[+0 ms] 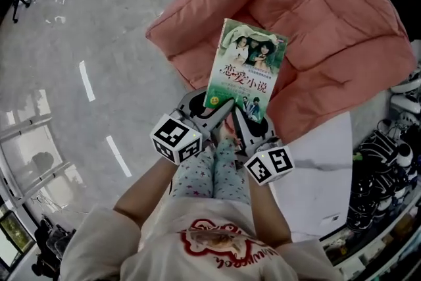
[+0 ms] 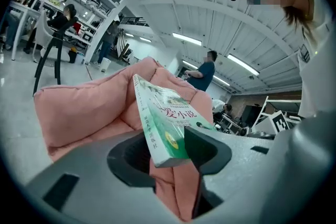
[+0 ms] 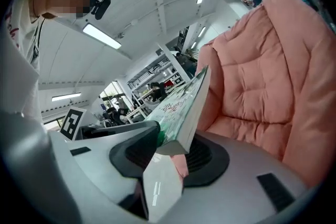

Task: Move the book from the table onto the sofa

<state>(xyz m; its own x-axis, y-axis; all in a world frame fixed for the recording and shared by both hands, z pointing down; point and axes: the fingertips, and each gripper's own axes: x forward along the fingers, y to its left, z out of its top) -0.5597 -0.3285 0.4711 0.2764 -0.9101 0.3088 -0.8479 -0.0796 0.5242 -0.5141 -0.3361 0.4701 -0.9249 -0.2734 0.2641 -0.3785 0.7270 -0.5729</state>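
Note:
A green paperback book (image 1: 247,69) with a photo cover hangs in the air over the front of the pink quilted sofa (image 1: 316,16). Both grippers hold its near edge. My left gripper (image 1: 212,112) is shut on the book's near left corner, and in the left gripper view the book (image 2: 165,123) sits edge-on between the grey jaws. My right gripper (image 1: 241,116) is shut on the near right corner; the right gripper view shows the book (image 3: 184,113) clamped between its pads, with the sofa (image 3: 262,76) close behind.
A white marble-look table (image 1: 319,168) lies at the lower right, beside the sofa. Shoes and clutter (image 1: 388,161) line the right edge. Grey shiny floor (image 1: 99,43) spreads to the left. Other people stand far off in the room (image 2: 205,73).

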